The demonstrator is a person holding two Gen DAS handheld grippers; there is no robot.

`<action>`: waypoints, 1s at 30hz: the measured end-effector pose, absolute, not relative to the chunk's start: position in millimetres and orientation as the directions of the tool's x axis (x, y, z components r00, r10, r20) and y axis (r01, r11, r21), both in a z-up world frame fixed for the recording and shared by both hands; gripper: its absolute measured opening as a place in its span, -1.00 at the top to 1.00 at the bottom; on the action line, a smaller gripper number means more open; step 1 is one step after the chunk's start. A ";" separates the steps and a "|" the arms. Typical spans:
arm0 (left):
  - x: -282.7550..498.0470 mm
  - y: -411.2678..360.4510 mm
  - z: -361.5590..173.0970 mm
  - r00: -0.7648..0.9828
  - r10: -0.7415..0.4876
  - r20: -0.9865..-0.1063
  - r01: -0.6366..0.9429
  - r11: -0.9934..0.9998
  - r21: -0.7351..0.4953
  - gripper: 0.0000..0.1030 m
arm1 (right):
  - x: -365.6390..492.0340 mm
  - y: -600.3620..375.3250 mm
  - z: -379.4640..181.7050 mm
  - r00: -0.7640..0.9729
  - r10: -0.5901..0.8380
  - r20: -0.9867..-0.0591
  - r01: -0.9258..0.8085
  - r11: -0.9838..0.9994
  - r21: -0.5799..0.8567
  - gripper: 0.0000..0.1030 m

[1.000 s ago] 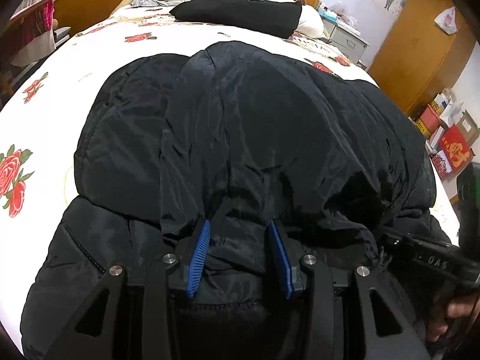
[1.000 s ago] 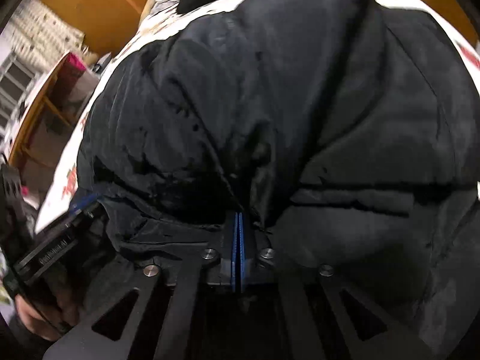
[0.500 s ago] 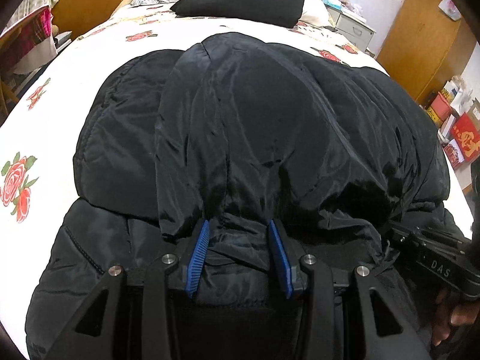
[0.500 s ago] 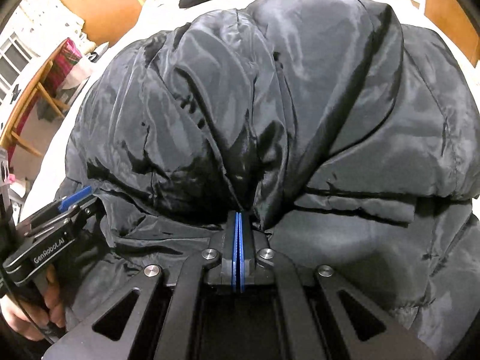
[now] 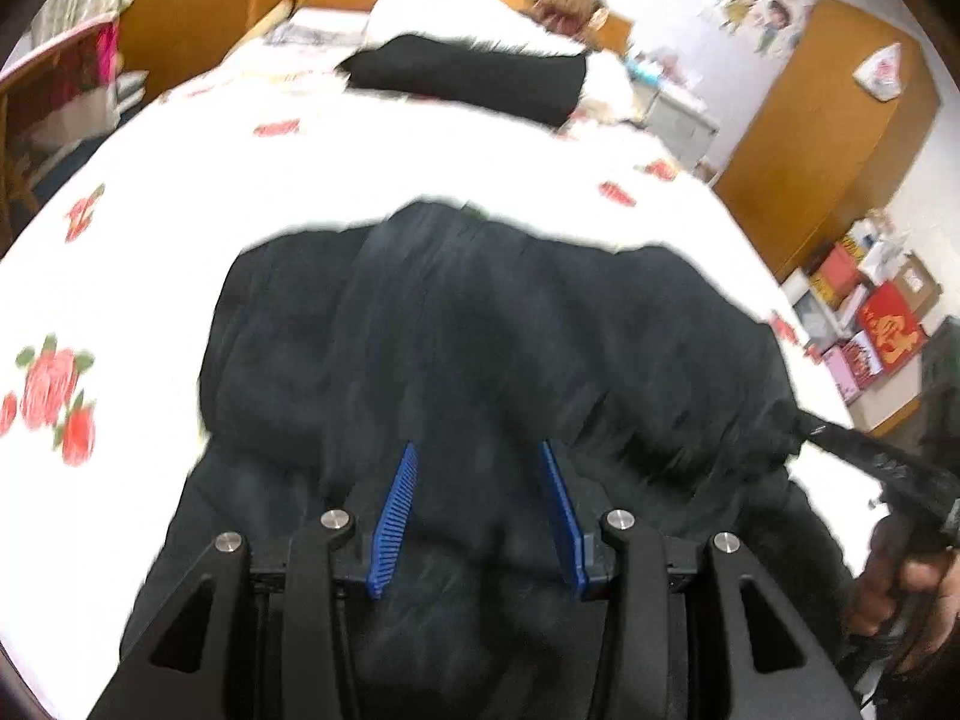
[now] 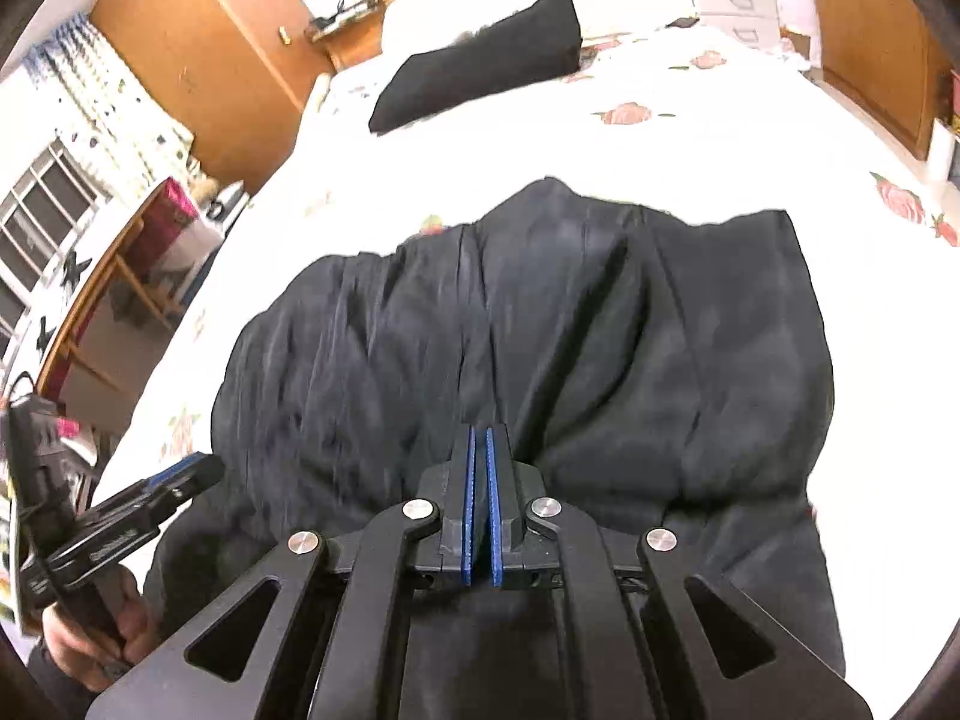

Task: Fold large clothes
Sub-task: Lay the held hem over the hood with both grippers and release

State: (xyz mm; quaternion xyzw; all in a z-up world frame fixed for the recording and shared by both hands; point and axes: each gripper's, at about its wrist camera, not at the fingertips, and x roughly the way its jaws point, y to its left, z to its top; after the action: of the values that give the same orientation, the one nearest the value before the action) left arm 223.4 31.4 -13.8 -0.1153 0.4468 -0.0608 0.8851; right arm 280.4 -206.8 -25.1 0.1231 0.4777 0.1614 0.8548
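Observation:
A large black padded jacket lies on the rose-print bedsheet, folded into a bundle; it also shows in the right wrist view. My left gripper is open, its blue pads apart over the jacket's near edge with fabric between them. My right gripper has its blue pads nearly together at the jacket's near edge; no cloth shows clearly between them. Each gripper shows at the edge of the other's view, the left one and the right one.
A folded black garment lies against white pillows at the head of the bed. Wooden wardrobes stand right, boxes on the floor, a wooden chair and a window at left.
Both grippers have pulled back and up from the jacket, so more bed shows. The right pads have parted slightly and the fabric fold has left them. The jacket bundle lies lower and flatter.

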 end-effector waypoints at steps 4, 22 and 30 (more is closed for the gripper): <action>249.2 11.7 -30.3 0.586 -0.197 -0.786 0.058 0.978 -0.201 0.13 | 298.0 -198.7 -38.9 0.480 0.395 -0.783 -0.168 0.918 0.360 0.94; 200.2 16.7 -48.6 0.574 -0.240 -0.783 0.105 0.970 -0.220 0.13 | 253.8 -191.9 -47.5 0.417 0.431 -0.800 -0.269 0.900 0.344 0.94; 215.0 18.9 -92.1 0.481 -0.218 -0.849 0.050 0.974 -0.222 0.13 | 254.0 -188.3 -107.0 0.316 0.418 -0.852 -0.226 0.905 0.361 0.95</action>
State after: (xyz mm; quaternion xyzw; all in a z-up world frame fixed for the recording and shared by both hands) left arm 215.0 18.9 -92.1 -0.0837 0.5033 -0.0782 0.8565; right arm 254.0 -188.3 -107.0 0.0876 0.5496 0.1996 0.8065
